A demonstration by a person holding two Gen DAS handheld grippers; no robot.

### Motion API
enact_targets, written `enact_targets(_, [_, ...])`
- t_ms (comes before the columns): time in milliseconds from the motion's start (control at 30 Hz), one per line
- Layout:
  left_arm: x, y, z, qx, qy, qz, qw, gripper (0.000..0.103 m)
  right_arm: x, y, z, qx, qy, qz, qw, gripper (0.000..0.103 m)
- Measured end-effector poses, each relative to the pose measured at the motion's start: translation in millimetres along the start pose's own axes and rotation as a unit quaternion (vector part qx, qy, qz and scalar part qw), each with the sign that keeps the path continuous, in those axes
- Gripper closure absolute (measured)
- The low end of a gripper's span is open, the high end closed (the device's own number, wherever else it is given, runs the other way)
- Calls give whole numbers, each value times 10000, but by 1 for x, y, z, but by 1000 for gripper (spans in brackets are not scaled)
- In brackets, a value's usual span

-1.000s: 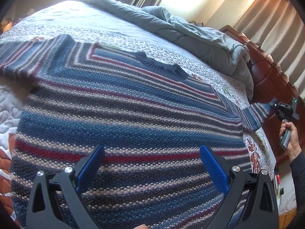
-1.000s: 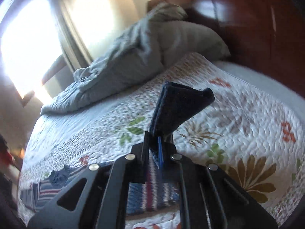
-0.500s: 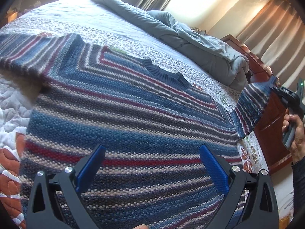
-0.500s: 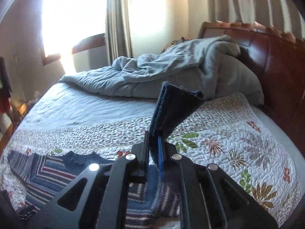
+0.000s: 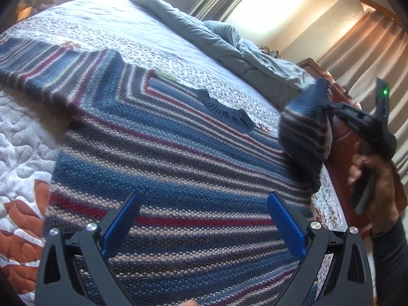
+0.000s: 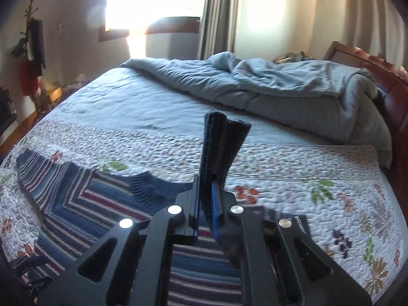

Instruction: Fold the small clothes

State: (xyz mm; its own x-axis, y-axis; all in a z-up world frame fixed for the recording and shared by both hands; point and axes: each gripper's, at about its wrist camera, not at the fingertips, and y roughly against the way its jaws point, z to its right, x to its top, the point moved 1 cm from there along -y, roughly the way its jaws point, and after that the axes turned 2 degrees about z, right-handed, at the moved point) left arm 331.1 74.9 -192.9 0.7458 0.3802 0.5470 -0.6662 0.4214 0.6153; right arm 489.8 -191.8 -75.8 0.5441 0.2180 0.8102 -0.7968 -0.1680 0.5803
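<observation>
Striped sweater (image 5: 163,168) spread on the bed (image 6: 293,168), left gripper (image 5: 201,219) held above it with jaws released, right gripper (image 6: 206,204) clenched on a lifted sleeve (image 6: 221,148).

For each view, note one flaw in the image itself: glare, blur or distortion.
Left wrist view: window blown out white, raised sleeve motion-blurred, bed bulged by fisheye. Right wrist view: window glare washes the wall, quilt edges smeared.

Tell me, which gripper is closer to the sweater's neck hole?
Right. The right gripper, shut on the sleeve cuff, hangs just beside the collar; the left gripper hovers open near the hem.
</observation>
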Motion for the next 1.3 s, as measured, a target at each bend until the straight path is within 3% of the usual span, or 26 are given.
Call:
enact_targets(367, [12, 17, -14, -159, 259, 177, 9994, 4, -52, -67, -135, 160, 1273, -732, 9890, 96])
enact_targets(567, [16, 22, -22, -240, 357, 198, 9989, 4, -86, -95, -158, 186, 1458, -1169, 9822, 96])
enact_targets(633, [15, 22, -26, -269, 428, 186, 9985, 4, -95, -100, -160, 348, 1390, -1343, 9805, 89])
enact_targets(700, [16, 19, -33, -353, 600, 127, 9975, 4, -98, -94, -155, 640, 1120, -1361, 9823, 77])
enact_targets(733, [17, 18, -38, -433, 731, 95, 9963, 4, -99, -85, -148, 909, 809, -1353, 9833, 65])
enact_targets(833, [18, 11, -54, -735, 1235, -17, 9896, 4, -107, -58, -117, 1584, -374, -1250, 9787, 59])
enact_targets(900, [21, 6, -55, -854, 1389, -48, 9866, 4, -126, -37, -93, 2061, -1372, -1186, 9616, 59])
enact_targets(967, [36, -4, -42, -916, 1214, -114, 9883, 4, -151, -20, -76, 2372, -2062, -1070, 9433, 57])
enact_targets(1033, [56, -19, -29, -1225, 1228, -167, 9847, 4, -170, -8, -64, 2498, -2449, -921, 9323, 56])
enact_targets(1133, [94, -69, -19, -1221, 1584, -416, 9789, 4, -180, -1, -55, 2714, -2822, -896, 9158, 54])
enact_targets(1167, [100, -84, -16, -1164, 1663, -545, 9777, 4, -176, 2, -56, 2798, -2682, -859, 9178, 54])
enact_targets(1267, [111, -131, -3, -1009, 1676, -1105, 9744, 4, -170, 9, -56, 2518, -2352, -621, 9367, 49])
enact_targets(1300, [112, -144, -1, -734, 1618, -1250, 9761, 4, -169, 6, -49, 2565, -2454, -598, 9330, 49])
